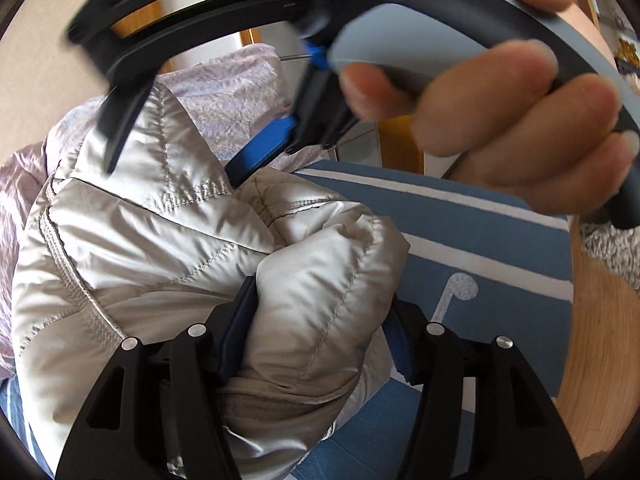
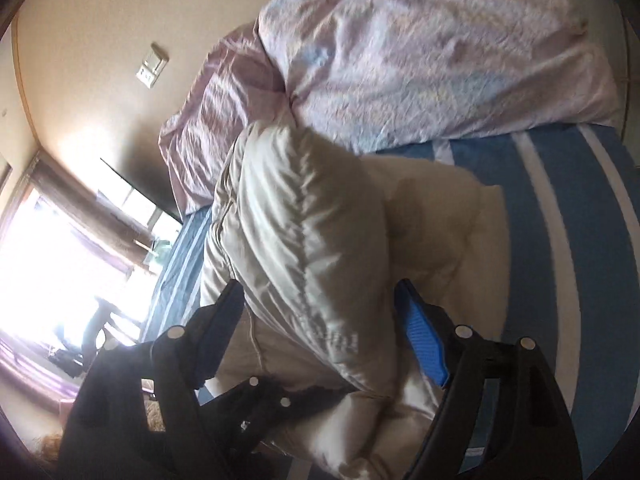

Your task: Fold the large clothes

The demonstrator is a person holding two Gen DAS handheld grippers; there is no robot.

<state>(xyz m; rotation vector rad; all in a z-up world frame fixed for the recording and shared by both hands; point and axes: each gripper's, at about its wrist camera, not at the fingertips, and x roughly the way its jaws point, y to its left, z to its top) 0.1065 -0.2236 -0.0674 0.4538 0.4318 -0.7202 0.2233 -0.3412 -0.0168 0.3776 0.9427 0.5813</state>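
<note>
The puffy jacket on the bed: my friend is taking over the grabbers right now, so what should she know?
Left gripper: its fingers sit on either side of a bunched fold of the silver jacket; I cannot tell if they still pinch it.
Right gripper: fingers apart, with jacket bulging between them, no clear grip. A hand holds it above the jacket.
The jacket lies bunched on the blue striped sheet, beside the pink blanket.
Done: it seems partly gathered up.
Left: flatten it and finish the folds; it is not yet a neat bundle.
</note>
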